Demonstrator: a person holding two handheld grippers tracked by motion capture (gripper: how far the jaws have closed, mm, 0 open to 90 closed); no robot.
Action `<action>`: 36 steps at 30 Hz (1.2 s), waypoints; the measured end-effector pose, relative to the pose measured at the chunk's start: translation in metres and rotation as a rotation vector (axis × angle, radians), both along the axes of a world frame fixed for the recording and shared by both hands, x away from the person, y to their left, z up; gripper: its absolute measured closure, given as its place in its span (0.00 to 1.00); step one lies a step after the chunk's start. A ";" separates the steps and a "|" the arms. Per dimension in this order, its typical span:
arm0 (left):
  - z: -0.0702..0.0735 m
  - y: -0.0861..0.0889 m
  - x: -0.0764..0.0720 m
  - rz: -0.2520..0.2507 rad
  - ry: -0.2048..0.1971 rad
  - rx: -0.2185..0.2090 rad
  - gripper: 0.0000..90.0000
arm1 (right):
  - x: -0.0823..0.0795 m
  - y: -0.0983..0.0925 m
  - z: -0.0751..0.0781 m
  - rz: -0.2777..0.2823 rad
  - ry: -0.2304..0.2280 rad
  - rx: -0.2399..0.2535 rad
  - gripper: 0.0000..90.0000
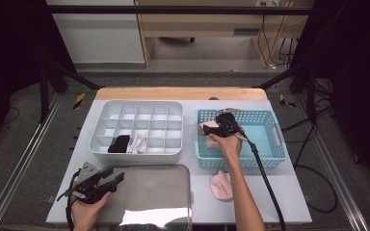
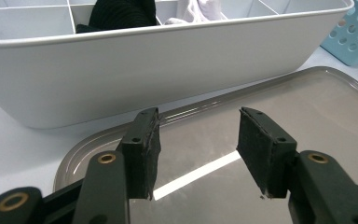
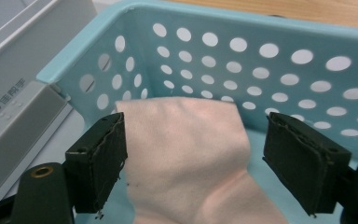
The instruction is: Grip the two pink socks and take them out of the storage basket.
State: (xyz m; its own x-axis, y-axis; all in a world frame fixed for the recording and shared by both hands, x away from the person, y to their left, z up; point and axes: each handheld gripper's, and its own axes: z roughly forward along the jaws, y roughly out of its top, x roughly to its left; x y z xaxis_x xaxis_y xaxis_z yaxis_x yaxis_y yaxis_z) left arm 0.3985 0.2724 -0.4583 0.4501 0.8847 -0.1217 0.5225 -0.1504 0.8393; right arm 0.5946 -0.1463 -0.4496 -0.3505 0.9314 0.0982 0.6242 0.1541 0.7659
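My right gripper (image 1: 207, 130) was down inside the blue basket (image 1: 274, 139), at its left end, on the right half of the table (image 1: 296, 202). Jaws were spread wide, pads clear of everything. In the right gripper view (image 3: 193, 163) a pink sock (image 3: 186, 154) lay between the jaws on the basket floor, its far end riding up against the perforated wall. The left pad was just beside the sock's edge; I couldn't tell if it touched. The right pad stood well apart from it. Nothing pinched.

A second pink sock (image 1: 221, 185) lay outside the basket on the table, near side, just beside my right forearm.

My left gripper (image 1: 118, 179) sat at the near left, over the left edge of the metal tray (image 1: 173, 192). Jaws were spread, nothing between them; the left gripper view (image 2: 196, 154) showed bare tray (image 2: 317, 107) under the pads.

The white divider box (image 1: 135, 108) was on the far side of the tray, left of the basket, the two close together. A black sock (image 1: 119, 143) and a white sock (image 1: 137, 143) sat in neighbouring compartments of its near row, black to the left. Both also showed over the box's near wall in the left gripper view: black sock (image 2: 121, 11), white sock (image 2: 196, 9). The other compartments I could see held nothing.
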 end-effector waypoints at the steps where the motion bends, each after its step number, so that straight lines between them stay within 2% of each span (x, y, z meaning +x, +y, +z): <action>1: 0.000 0.000 0.000 0.000 0.000 0.000 0.52 | 0.000 0.000 0.000 0.000 0.000 0.000 0.24; 3: 0.000 0.000 0.000 -0.002 0.001 0.001 0.53 | 0.001 0.001 -0.003 0.003 0.027 -0.012 0.24; 4: 0.000 0.000 0.000 -0.002 0.002 0.000 0.53 | 0.002 0.001 -0.006 0.009 0.065 -0.025 0.27; 11: 0.000 0.000 0.000 -0.006 0.003 0.004 0.53 | 0.002 -0.002 -0.009 -0.008 0.092 -0.085 0.37; 14: 0.000 0.000 0.000 -0.006 0.003 0.003 0.54 | 0.003 -0.003 -0.010 -0.022 0.135 -0.102 0.49; 15: 0.000 0.000 0.000 -0.006 0.003 0.003 0.54 | 0.003 -0.003 -0.010 -0.022 0.135 -0.102 0.49; 16: 0.000 0.000 0.000 -0.007 0.002 0.003 0.54 | 0.004 -0.003 -0.013 -0.029 0.196 -0.106 0.56; 18: 0.000 0.000 0.000 -0.008 0.003 0.003 0.54 | 0.004 -0.004 -0.013 -0.028 0.205 -0.114 0.58; 19: 0.000 -0.001 0.000 -0.009 0.003 0.007 0.55 | 0.004 -0.005 -0.012 -0.041 0.215 -0.120 0.68; 22: 0.000 0.000 0.000 -0.010 0.003 0.005 0.55 | 0.004 -0.005 -0.011 -0.047 0.233 -0.117 0.83; 24: 0.000 0.000 0.000 -0.008 0.004 0.005 0.55 | 0.004 -0.007 -0.009 -0.044 0.231 -0.116 0.89; 27: 0.000 0.000 0.000 -0.008 0.004 0.003 0.55 | 0.002 -0.007 -0.005 -0.058 0.207 -0.090 0.90; 29: 0.000 -0.001 0.000 -0.010 0.005 0.005 0.55 | 0.000 -0.006 -0.002 -0.058 0.179 -0.095 0.91; 36: 0.000 -0.001 0.000 -0.009 0.005 0.006 0.55 | -0.009 -0.008 0.015 -0.008 0.071 -0.056 0.91</action>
State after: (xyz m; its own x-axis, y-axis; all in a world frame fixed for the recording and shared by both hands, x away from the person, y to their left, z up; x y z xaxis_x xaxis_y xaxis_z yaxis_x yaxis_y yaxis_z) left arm 0.3981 0.2718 -0.4588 0.4571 0.8814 -0.1192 0.5257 -0.1596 0.8356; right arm 0.5859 -0.1546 -0.4344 -0.3368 0.9390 0.0701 0.6777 0.1901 0.7103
